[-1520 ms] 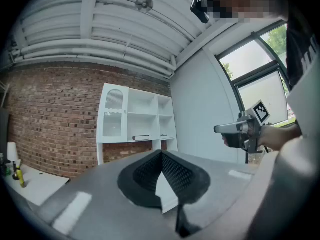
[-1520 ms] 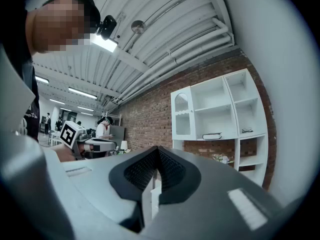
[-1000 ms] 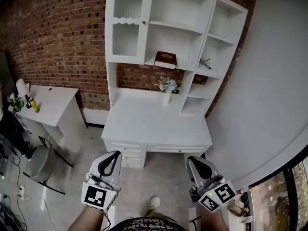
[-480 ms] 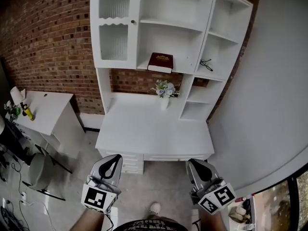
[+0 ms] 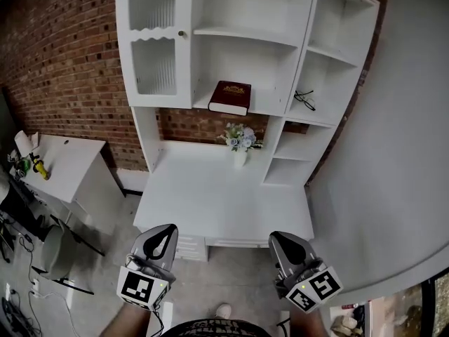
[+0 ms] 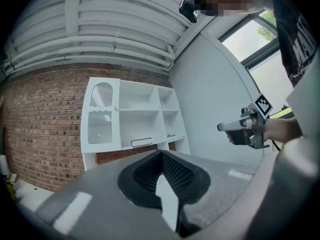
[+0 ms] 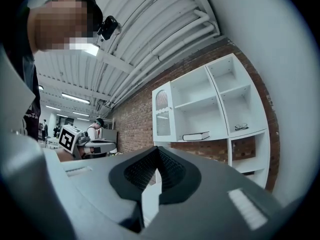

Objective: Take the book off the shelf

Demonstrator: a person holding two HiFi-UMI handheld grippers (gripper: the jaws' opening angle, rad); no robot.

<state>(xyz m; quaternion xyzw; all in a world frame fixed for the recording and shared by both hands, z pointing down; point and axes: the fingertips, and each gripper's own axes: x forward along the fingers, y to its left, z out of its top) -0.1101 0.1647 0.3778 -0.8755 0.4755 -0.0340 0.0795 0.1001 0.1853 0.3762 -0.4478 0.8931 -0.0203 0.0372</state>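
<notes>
My left tool (image 5: 163, 232) hangs low in front of the counter (image 5: 210, 206), its jaws closed tip to tip with nothing between them. Up on the white shelf (image 5: 238, 62), the dark red book (image 5: 230, 97) lies flat in the middle compartment, close to the front edge and well apart from both tools. Under it a vase of flowers (image 5: 240, 143) stands on the counter. Glasses (image 5: 304, 100) lie in the next compartment to the right. My right tool (image 5: 284, 239) is level with the left one, jaws likewise pressed together and empty.
</notes>
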